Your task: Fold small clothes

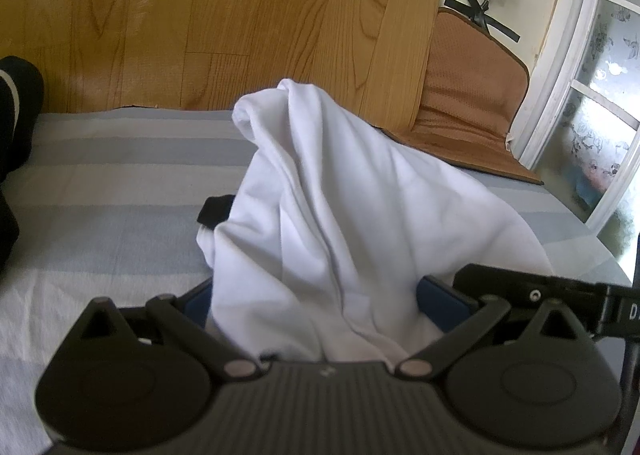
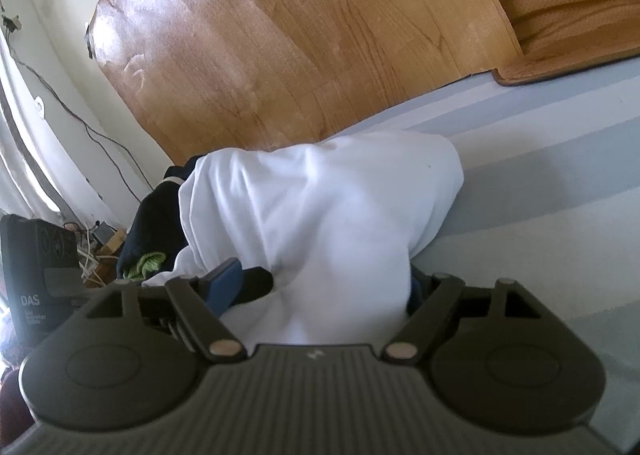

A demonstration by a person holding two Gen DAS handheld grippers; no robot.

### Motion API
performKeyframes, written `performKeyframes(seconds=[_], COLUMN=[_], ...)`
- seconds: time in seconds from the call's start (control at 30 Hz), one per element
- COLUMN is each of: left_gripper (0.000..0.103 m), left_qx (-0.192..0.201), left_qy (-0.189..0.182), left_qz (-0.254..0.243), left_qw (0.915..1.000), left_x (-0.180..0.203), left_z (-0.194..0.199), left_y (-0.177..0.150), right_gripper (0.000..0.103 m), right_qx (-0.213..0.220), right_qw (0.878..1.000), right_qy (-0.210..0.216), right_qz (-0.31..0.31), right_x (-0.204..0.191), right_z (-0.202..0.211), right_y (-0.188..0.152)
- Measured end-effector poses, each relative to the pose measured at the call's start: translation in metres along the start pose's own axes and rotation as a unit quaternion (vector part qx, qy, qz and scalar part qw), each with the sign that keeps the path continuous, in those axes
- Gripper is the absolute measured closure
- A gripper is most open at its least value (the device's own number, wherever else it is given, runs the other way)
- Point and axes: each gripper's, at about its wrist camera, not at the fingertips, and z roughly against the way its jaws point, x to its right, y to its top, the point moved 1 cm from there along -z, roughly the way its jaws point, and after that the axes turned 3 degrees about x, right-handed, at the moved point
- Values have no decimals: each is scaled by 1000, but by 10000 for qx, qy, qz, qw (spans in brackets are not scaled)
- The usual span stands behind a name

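Note:
A white garment (image 1: 340, 195) lies bunched in a heap on the striped grey-blue sheet (image 1: 100, 183). It is draped over my left gripper (image 1: 320, 231), whose jaws stand wide apart and open. One black fingertip (image 1: 216, 211) pokes out at the cloth's left side. In the right wrist view the same white garment (image 2: 320, 207) covers my right gripper (image 2: 340, 279). That gripper is open too, with loose cloth lying between its blue pads (image 2: 224, 283) and the right finger mostly hidden. The right gripper's black body (image 1: 560, 291) sits close on the left one's right.
A wooden panel (image 1: 240, 15) rises behind the bed. A brown mat (image 1: 464, 103) lies at the back right, next to a window frame (image 1: 560, 75). Dark clothes with a green piece (image 2: 148, 231) are piled left of the white garment. Cables (image 2: 92, 251) run along the wall.

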Motion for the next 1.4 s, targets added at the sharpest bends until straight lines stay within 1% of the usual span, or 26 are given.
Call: performKeyframes(seconds=[0.03,0.1,0.5,0.6,0.7,0.77,1.07,1.4], left_gripper=[0,0,0,0,0,0,0,0], left_qx=[-6,-10,11,15,15,13,14,23], left_qy=[6,41,113,99,124,155,232,231], left_qz=[-21,-54,-67,-39,-47,-40,-52,-42], left_qw=[10000,10000,9999,9999,9999,9999,9997,9997], left_x=[0,1,3,2,3,3,6,6], left_z=[0,-1,0,1,1,1,1,1], left_y=[0,0,-1,-2,-2,-2,-2,-3], right_gripper=[14,12,11,11,11,11,9,8], right_qx=[7,1,-54,15,41,18,9,27], right_qw=[9999,9999,10000,9999,9980,9970,9980,9984], right_qy=[103,134,68,-148,-477,-559,-466,-424], right_qz=[-24,-32,-21,65,405,531,435,372], right_x=[0,0,0,-3,-13,-15,-10,-10], right_z=[0,0,4,6,3,2,4,4], right_y=[1,2,3,1,-2,-3,-2,-2])
